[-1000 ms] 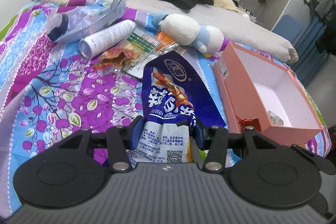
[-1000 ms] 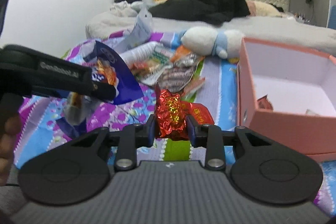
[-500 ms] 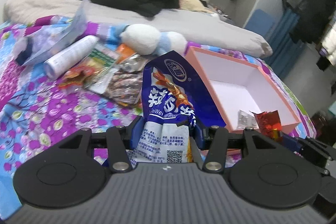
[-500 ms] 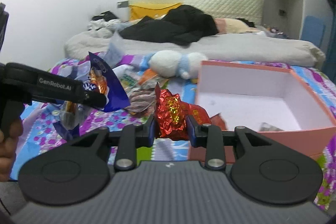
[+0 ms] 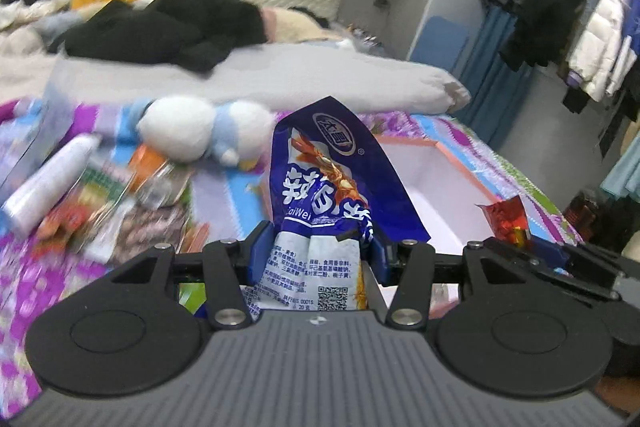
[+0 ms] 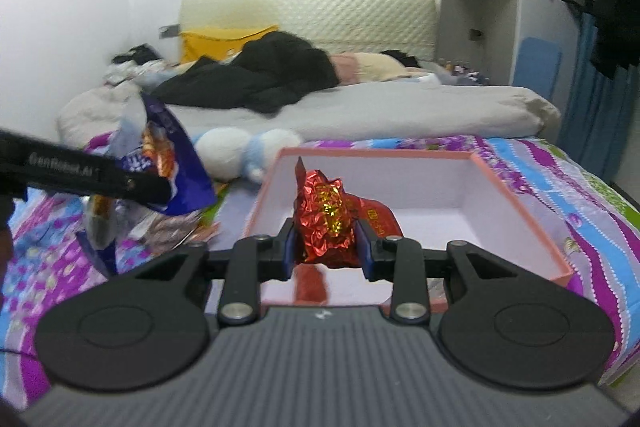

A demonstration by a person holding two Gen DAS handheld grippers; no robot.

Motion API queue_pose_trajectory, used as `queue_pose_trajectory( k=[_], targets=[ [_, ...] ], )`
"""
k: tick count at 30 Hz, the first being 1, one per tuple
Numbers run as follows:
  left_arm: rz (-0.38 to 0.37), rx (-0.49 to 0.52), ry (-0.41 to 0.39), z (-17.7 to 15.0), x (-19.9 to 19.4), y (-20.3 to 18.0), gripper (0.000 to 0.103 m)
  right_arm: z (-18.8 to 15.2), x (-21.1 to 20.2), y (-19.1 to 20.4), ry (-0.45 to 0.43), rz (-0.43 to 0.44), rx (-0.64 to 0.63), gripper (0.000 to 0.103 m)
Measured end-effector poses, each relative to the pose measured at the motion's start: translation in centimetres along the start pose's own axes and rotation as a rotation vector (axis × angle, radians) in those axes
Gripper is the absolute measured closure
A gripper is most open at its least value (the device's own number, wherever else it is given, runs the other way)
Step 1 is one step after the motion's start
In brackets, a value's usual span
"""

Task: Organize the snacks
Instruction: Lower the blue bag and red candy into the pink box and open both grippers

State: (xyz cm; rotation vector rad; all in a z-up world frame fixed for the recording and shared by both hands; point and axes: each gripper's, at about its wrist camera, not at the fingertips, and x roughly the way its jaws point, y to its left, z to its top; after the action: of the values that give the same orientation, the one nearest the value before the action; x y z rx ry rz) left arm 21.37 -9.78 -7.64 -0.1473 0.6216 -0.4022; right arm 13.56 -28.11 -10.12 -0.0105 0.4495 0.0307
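My left gripper is shut on a blue and white snack bag and holds it upright at the left edge of the pink box. My right gripper is shut on a red foil snack packet and holds it over the near end of the pink box. The box has a white inside. The left gripper with the blue bag shows at the left of the right wrist view. The red packet shows at the right of the left wrist view.
More snack packets and a white tube lie on the flowered bedspread left of the box. A white and blue plush toy lies behind them. A grey duvet and black clothes cover the far bed. A wardrobe stands right.
Both grippers have moved right and forward with their packets. The red packet now hangs over the box's near end, and the blue bag has come up to the box's left side.
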Motion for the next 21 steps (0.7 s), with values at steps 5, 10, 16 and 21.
queue_pose_trajectory(
  k=[5, 10, 16, 21],
  targets=[
    [-0.024, -0.001, 0.045, 2.3, 4.1, -1.2, 0.048, 1.4, 3.1, -2.1, 0.014, -0.015, -0.005, 0.069],
    [-0.042, -0.004, 0.095, 4.3, 8.3, -2.3, 0.048, 1.9, 6.8, -4.3, 0.079, -0.033, 0.014, 0.069],
    [-0.069, 0.004, 0.207, 5.8, 12.5, -4.5, 0.048, 1.7, 10.6, -7.2, 0.216, -0.002, 0.065, 0.068],
    [-0.055, 0.011, 0.279, 6.0, 14.8, -6.0, 0.048, 0.8, 12.2, -9.1, 0.291, -0.028, 0.093, 0.068]
  ],
)
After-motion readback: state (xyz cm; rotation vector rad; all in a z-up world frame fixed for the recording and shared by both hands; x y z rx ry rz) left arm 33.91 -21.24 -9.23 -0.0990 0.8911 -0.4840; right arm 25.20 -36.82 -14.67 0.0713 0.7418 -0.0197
